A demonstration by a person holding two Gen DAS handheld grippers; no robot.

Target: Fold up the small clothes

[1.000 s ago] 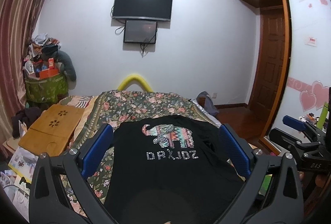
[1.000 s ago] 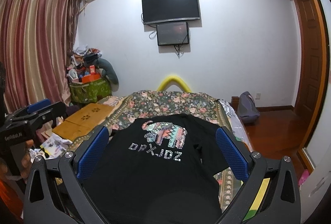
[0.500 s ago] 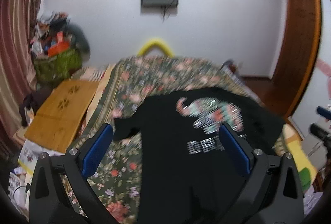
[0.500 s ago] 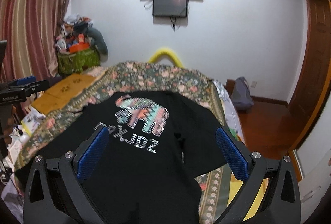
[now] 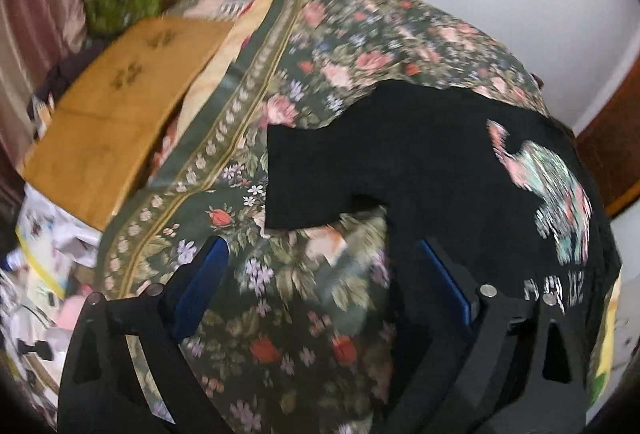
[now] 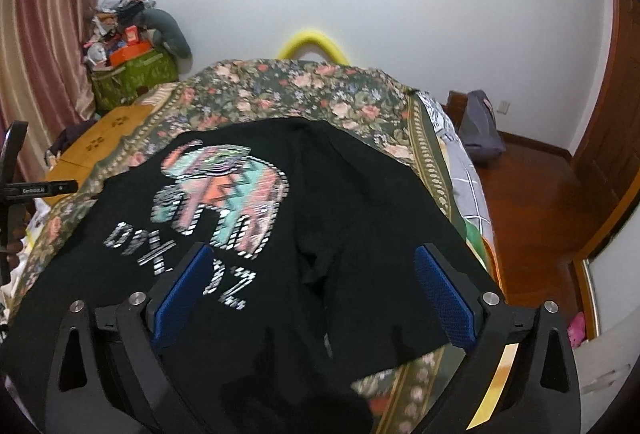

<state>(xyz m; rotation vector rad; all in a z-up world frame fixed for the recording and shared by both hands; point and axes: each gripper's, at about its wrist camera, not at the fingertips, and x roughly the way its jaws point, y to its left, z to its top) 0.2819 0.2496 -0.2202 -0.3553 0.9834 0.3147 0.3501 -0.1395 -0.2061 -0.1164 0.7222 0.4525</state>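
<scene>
**A:** You're in a bedroom, looking down on a bed [image 6: 360,101] under a dark floral bedspread, with a white wall behind it and a wooden lap tray [image 5: 116,109] off to your left. The black T-shirt [image 6: 352,218] lies spread on the bedspread, print side up, with an elephant design [image 6: 220,193] on the chest.

**B:** How will it handle?

**A:** I'd judge it light, soft and floppy. It will sag and drag wherever you don't support it, and a single pinch will bunch it. It shouldn't slip much on that bedspread.

**B:** What are my claws doing?

**A:** Your left claw [image 5: 324,286] is spread wide and holds nothing; it hovers over the bedspread just beside the shirt's left sleeve [image 5: 308,173], which lies flat and sticks out sideways. Your right claw [image 6: 316,290] is also spread wide and empty, over the right half of the shirt, where a long crease [image 6: 312,242] runs down the cloth.

**B:** Where do I take hold?

**A:** Pinch edges, not the middle. Take the left sleeve at its outer hem or the shoulder seam; with the right, the matching sleeve or the side seam. Grip one layer cleanly so the fold lands straight.
</scene>
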